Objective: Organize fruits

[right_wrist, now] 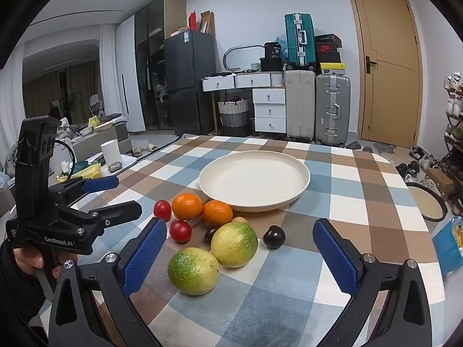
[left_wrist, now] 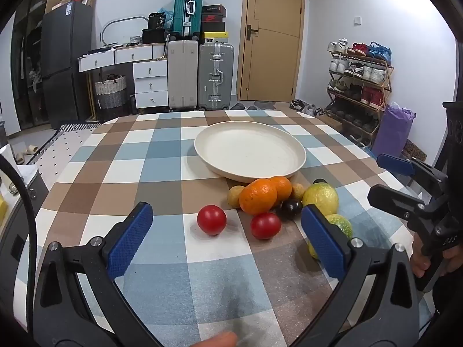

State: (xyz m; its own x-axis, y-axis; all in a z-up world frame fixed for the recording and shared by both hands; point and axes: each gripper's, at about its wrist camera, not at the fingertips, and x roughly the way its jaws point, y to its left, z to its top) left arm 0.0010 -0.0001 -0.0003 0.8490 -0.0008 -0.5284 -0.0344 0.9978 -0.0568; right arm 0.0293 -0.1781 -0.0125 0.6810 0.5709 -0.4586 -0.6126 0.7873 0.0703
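Observation:
A cream plate (left_wrist: 250, 150) (right_wrist: 254, 180) sits empty on the checked tablecloth. In front of it lies a cluster of fruit: two oranges (left_wrist: 257, 196) (right_wrist: 187, 206), two red tomatoes (left_wrist: 211, 219) (right_wrist: 180, 231), two yellow-green lemons (right_wrist: 234, 244) (left_wrist: 320, 199), dark plums (right_wrist: 274, 237) (left_wrist: 292, 208) and small yellowish fruits (left_wrist: 235, 196). My left gripper (left_wrist: 227, 222) is open, hovering short of the tomatoes with nothing between its pads. My right gripper (right_wrist: 240, 238) is open too, its fingers either side of the lemons without touching them.
The table (left_wrist: 162, 159) ends close behind the plate. Beyond it stand suitcases (left_wrist: 215, 75), white drawers (left_wrist: 150, 82), a dark fridge (left_wrist: 65, 60), a wooden door (left_wrist: 275, 34) and a shoe rack (left_wrist: 358, 84). A person's hand (right_wrist: 31, 260) holds the left gripper's handle.

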